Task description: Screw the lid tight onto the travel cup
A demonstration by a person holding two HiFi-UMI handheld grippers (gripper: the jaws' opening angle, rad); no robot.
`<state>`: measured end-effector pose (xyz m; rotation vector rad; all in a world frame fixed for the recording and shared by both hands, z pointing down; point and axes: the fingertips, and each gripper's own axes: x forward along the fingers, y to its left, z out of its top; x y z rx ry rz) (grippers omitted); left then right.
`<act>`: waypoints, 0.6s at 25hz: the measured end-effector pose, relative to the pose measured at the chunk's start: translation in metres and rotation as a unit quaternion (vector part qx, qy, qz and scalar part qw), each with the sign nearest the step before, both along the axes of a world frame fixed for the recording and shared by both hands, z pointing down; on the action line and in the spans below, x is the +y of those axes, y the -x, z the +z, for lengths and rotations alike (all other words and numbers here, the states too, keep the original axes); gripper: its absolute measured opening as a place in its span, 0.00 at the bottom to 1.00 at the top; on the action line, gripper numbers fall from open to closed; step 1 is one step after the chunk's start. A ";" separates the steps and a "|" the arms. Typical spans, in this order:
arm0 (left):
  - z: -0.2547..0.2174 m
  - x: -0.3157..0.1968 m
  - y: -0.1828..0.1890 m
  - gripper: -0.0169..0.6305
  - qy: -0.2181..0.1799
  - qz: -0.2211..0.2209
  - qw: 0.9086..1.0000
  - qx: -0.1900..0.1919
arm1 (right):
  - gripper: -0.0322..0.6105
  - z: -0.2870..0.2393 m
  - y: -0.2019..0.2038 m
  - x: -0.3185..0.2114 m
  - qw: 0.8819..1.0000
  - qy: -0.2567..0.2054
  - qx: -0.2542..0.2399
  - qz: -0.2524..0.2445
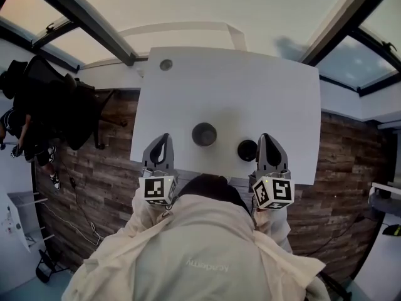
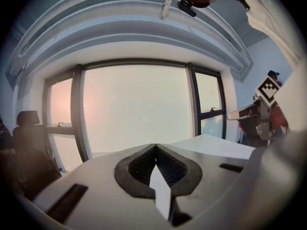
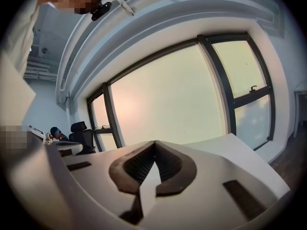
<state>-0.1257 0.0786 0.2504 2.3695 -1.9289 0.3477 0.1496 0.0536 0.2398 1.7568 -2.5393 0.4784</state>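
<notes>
In the head view a grey round travel cup (image 1: pixel 204 133) stands on the white table (image 1: pixel 250 86), seen from above. A darker round lid (image 1: pixel 247 150) lies to its right, near the table's front edge. My left gripper (image 1: pixel 162 138) is at the front edge, left of the cup, and is shut with nothing in it. My right gripper (image 1: pixel 266 137) is just right of the lid, also shut and empty. In the left gripper view the left gripper (image 2: pixel 156 146) has its jaws together, and in the right gripper view so does the right gripper (image 3: pixel 154 143). Neither gripper view shows cup or lid.
A small round grommet (image 1: pixel 165 64) sits at the table's far left corner. Wood floor (image 1: pixel 106 168) surrounds the table, and dark chairs (image 1: pixel 56 99) stand to its left. Large windows (image 2: pixel 134 109) fill both gripper views; the right gripper's marker cube (image 2: pixel 268 90) shows at the right.
</notes>
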 end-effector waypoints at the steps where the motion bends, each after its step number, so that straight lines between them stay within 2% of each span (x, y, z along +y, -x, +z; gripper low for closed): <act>1: 0.006 -0.001 0.002 0.04 0.006 0.005 1.000 0.002 | 0.08 0.003 0.002 -0.002 1.000 0.004 0.001 0.001; 9: 0.057 -0.005 0.003 0.05 0.053 0.073 0.995 0.029 | 0.08 0.021 0.011 -0.009 0.999 0.019 0.022 0.024; 10: 0.063 -0.004 0.002 0.11 0.062 0.087 0.994 0.038 | 0.08 0.024 0.012 -0.010 0.999 0.020 0.025 0.028; 12: 0.076 -0.002 -0.003 0.32 0.083 0.121 0.988 0.051 | 0.08 0.029 0.014 -0.010 0.999 0.023 0.031 0.034; 13: 0.085 0.000 -0.006 0.43 0.088 0.142 0.985 0.049 | 0.08 0.031 0.015 -0.010 0.998 0.024 0.034 0.036; 15: 0.103 0.006 -0.014 0.57 0.084 0.187 0.978 0.031 | 0.08 0.036 0.017 -0.007 0.998 0.026 0.041 0.040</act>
